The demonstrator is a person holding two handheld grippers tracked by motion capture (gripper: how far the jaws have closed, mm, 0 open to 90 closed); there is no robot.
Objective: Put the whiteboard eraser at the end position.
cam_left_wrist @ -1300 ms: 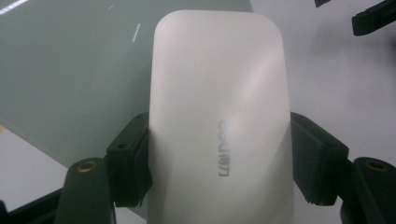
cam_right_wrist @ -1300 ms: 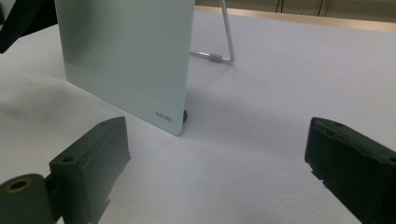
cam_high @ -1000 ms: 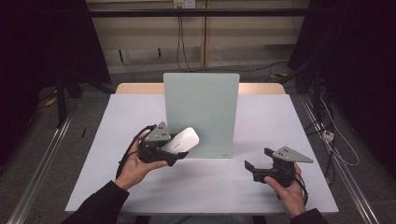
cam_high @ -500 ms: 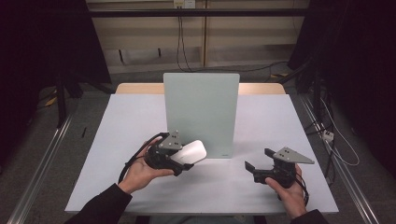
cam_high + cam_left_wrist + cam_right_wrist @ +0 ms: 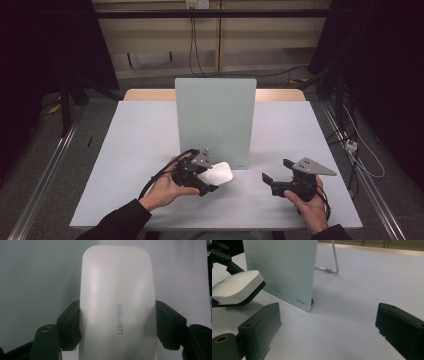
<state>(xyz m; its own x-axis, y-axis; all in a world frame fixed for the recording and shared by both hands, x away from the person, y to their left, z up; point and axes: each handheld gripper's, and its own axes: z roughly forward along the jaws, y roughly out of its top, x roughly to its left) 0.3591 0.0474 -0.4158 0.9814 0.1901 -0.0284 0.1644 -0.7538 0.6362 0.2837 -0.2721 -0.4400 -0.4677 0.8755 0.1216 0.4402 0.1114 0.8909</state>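
A: What is different now, if we start at the left side?

B: The left gripper (image 5: pixel 212 176) has moved. One second ago it was further left of the standing board (image 5: pixel 215 122), and a little higher. Now it is just in front of the lower left part of the board, close to the table (image 5: pixel 135 150).

A: And it has something in it?

B: Yes, the white eraser (image 5: pixel 117 305). In the left gripper view both black pads press on its long sides, so the jaws are closed on it firmly. The grip looks the same as before; only the place changed.

A: So where is the eraser exactly?

B: In the jaws, just in front of the board and near its bottom edge. In the right gripper view the eraser (image 5: pixel 235 287) seems to be a little above the table, not resting on it, but I cannot be sure.

A: And further right?

B: The right gripper (image 5: pixel 280 179) is to the right of the board, in the same spot as before. Its jaws stand wide apart with nothing between them.

A: What does this mean for the work?

B: I think the eraser is being brought to the board, perhaps to wipe it or to put it down in front of it. That step is not finished yet.
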